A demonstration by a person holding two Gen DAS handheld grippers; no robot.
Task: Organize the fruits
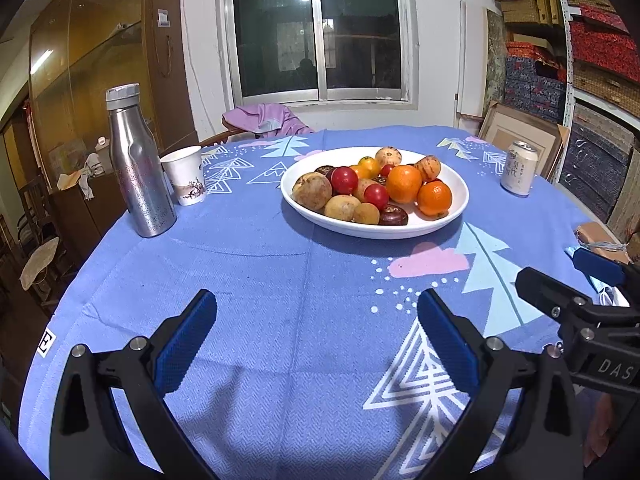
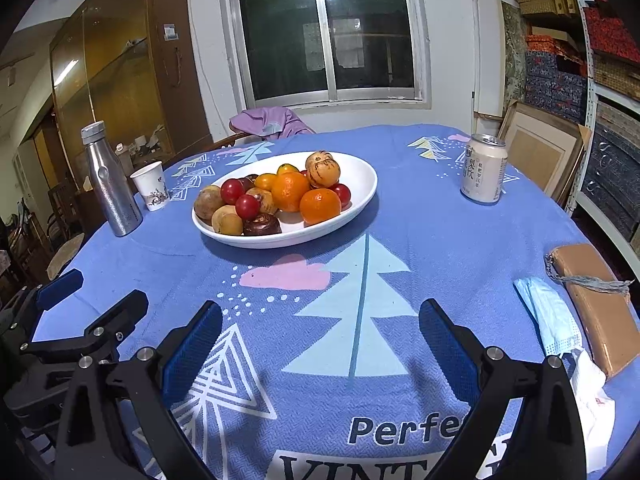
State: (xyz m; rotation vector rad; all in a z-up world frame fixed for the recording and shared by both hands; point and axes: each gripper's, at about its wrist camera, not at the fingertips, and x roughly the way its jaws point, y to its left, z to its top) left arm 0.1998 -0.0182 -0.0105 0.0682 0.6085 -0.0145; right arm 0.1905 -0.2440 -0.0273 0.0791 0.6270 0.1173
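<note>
A white oval plate [image 1: 456,184] [image 2: 362,172] rests mid-table on the blue cloth, piled with several fruits: oranges [image 1: 404,183] [image 2: 320,206], red tomatoes [image 1: 344,179] [image 2: 247,206], brownish-yellow fruits [image 1: 312,191] [image 2: 227,220] and a dark one [image 1: 393,216] [image 2: 262,225]. My left gripper [image 1: 316,308] hovers open over bare cloth, well short of the plate. My right gripper [image 2: 320,316] is open too, near the table's front, with nothing between its blue pads. Each gripper shows at the edge of the other's view.
A steel bottle [image 1: 138,164] [image 2: 110,184] and paper cup [image 1: 185,174] [image 2: 151,186] stand at the left. A drink can [image 1: 519,168] [image 2: 483,169] stands at the right. A face mask [image 2: 554,320] and brown packet [image 2: 596,300] lie by the right edge. Shelves line the right wall.
</note>
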